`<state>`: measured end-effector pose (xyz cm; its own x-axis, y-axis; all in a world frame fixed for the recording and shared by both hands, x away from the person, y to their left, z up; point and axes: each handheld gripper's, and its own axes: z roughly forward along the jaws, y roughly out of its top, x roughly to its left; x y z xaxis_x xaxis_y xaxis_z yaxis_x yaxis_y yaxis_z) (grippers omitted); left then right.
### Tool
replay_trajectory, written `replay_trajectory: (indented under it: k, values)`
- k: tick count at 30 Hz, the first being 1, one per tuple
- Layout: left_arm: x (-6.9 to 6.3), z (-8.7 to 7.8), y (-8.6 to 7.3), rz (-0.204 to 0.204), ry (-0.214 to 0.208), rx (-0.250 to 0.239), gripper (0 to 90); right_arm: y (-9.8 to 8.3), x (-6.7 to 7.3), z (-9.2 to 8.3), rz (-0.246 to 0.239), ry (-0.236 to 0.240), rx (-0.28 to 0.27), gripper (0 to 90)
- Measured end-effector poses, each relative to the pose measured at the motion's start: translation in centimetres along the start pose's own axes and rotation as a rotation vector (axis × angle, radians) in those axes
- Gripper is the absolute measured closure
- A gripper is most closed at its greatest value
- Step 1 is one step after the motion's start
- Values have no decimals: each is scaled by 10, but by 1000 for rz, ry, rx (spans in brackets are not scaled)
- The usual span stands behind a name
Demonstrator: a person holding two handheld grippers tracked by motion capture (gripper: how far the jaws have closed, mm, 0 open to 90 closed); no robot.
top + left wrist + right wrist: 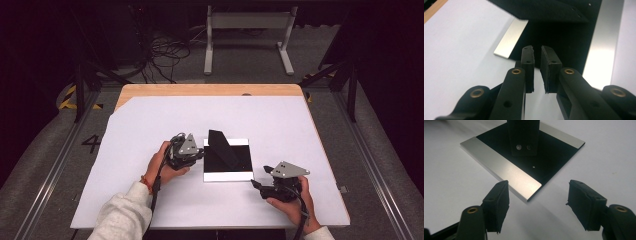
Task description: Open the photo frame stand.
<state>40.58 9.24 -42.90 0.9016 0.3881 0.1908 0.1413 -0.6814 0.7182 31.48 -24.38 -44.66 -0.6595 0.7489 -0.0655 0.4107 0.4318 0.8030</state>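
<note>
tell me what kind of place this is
Probably a lab or recording workspace. A wooden table covered by a white sheet stands inside dark metal framing, loose cables lie on the grey floor behind it, and yellow-black hazard tape marks the floor.

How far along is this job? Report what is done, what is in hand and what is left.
Done: the black base plate lies flat on the white sheet, with its upright piece standing on it. In hand: nothing is gripped. The left gripper is at the plate's left edge, its jaws narrowly apart and empty. The right gripper, jaws wide, faces the near right corner. Left: probably any grasp of the plate.
</note>
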Motion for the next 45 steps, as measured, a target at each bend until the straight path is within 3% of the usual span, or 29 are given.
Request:
replay_trajectory:
  k: [5, 11, 20, 23, 26, 31, 34, 38, 45]
  values:
    - [-6, -24, -18, -25, 14, -17, 789, 7, 3, 1, -17, -1, -10, 341]
    - [-9, -44, -29, -46, 35, -34, 743, 14, 7, 5, -43, 1, -9, 341]
    - [-33, -66, -57, -30, 43, -11, 665, 21, 2, 13, -43, 9, -10, 356]
    - [-39, -74, -66, -41, 40, -29, 632, 25, 3, 16, -48, 13, -8, 355]
    - [-46, -82, -75, -56, 69, -45, 550, 28, 5, 20, -59, 25, -4, 355]
    - [-49, -89, -83, -80, 123, -59, 389, 36, 9, 28, -73, 54, 15, 353]
    - [-49, -92, -87, -111, 119, -80, 294, 40, 11, 30, -86, 56, 17, 350]
    - [-50, -96, -94, -146, 113, -89, 257, 45, 11, 33, -91, 54, 21, 346]
    - [-55, -96, -102, -137, 112, -53, 235, 48, 9, 41, -95, 66, 37, 344]
